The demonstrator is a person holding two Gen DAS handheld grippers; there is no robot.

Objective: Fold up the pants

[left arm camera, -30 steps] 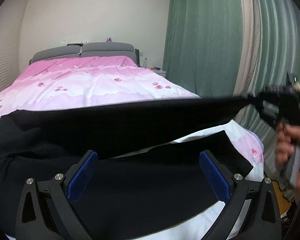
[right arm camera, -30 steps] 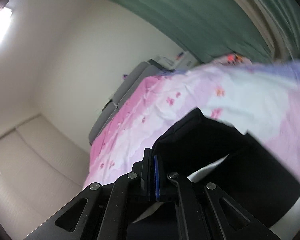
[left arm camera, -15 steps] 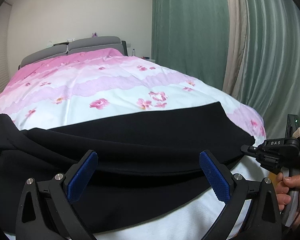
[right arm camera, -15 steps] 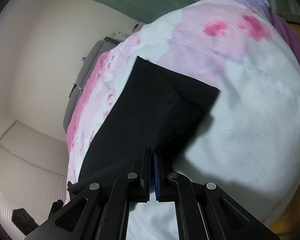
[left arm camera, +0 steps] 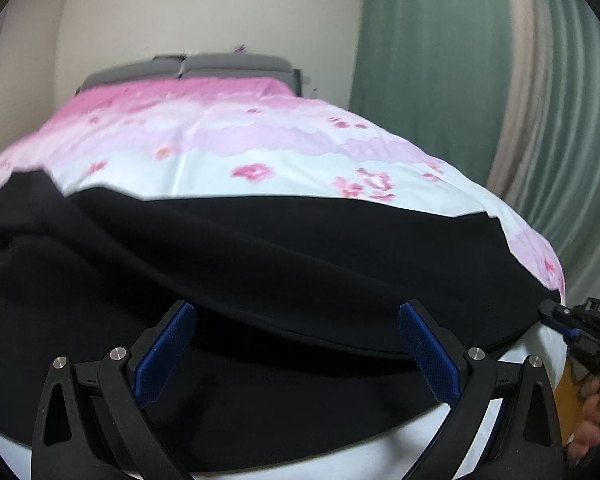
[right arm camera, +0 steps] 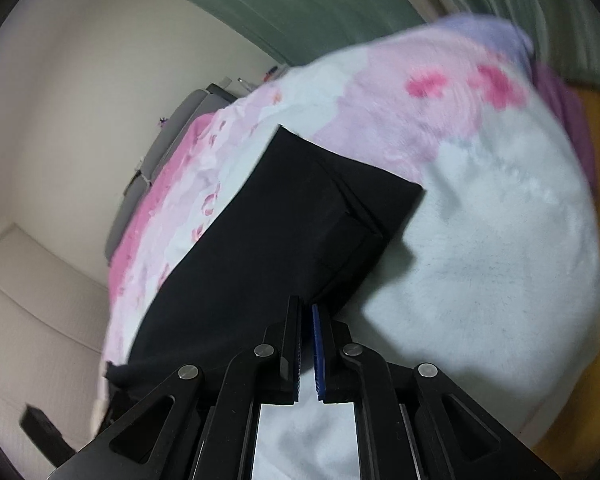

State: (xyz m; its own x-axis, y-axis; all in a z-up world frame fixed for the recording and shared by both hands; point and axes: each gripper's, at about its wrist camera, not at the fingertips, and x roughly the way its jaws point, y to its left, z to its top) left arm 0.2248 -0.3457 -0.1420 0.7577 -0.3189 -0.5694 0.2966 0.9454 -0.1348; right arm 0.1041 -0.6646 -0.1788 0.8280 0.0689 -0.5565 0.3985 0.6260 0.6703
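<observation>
Lowered onto one bed (left arm camera: 260,148), one black pants (left arm camera: 300,248).

This is a bedroom in a home. A wide bed (left arm camera: 228,148) fills most of both views, spread with a soft quilt (left arm camera: 284,152) that runs from deep pink at the head end through lilac to white at the foot, printed with pink flowers. At the head stands a grey padded headboard (left arm camera: 188,66) in two sections against a plain cream wall (left arm camera: 204,8). Along the right side of the bed hang long green curtains (left arm camera: 428,60) from ceiling to floor, with a paler pleated curtain (left arm camera: 560,120) beside them. In the right wrist view, a few small blurred items sit near the head corner of the bed, too small to make out.
</observation>
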